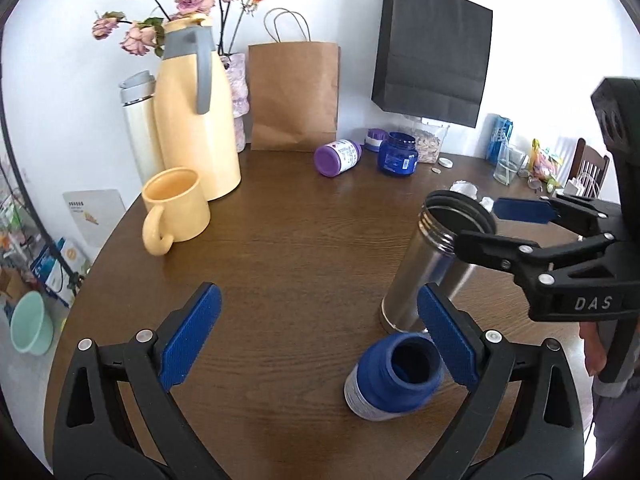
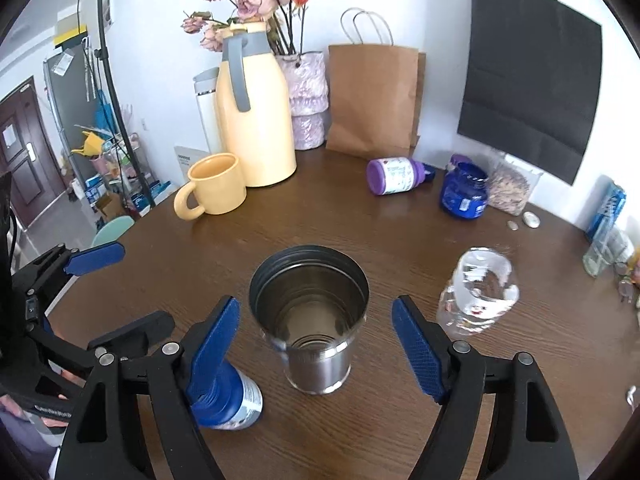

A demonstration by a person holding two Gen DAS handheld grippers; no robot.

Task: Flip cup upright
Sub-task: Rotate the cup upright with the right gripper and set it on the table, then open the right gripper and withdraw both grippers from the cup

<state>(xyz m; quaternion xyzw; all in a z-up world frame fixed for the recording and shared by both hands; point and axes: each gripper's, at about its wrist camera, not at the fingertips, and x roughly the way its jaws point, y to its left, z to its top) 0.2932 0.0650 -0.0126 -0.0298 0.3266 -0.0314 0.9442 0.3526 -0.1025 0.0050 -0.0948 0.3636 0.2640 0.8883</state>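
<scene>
A stainless steel cup (image 2: 310, 320) stands upright on the brown table (image 2: 360, 232), mouth up and empty. My right gripper (image 2: 316, 344) is open, its blue pads on either side of the cup and apart from it. In the left wrist view the cup (image 1: 432, 264) stands at the right with the right gripper (image 1: 486, 222) around its rim. My left gripper (image 1: 320, 320) is open and empty, low over the table to the left of the cup.
A blue-capped bottle (image 1: 394, 380) lies by the cup's base. A yellow mug (image 1: 176, 208), yellow jug (image 1: 196, 120), purple bottle (image 1: 338, 158), blue jar (image 1: 398, 154), paper bags (image 1: 294, 96) and clear plastic bottle (image 2: 476, 292) stand around.
</scene>
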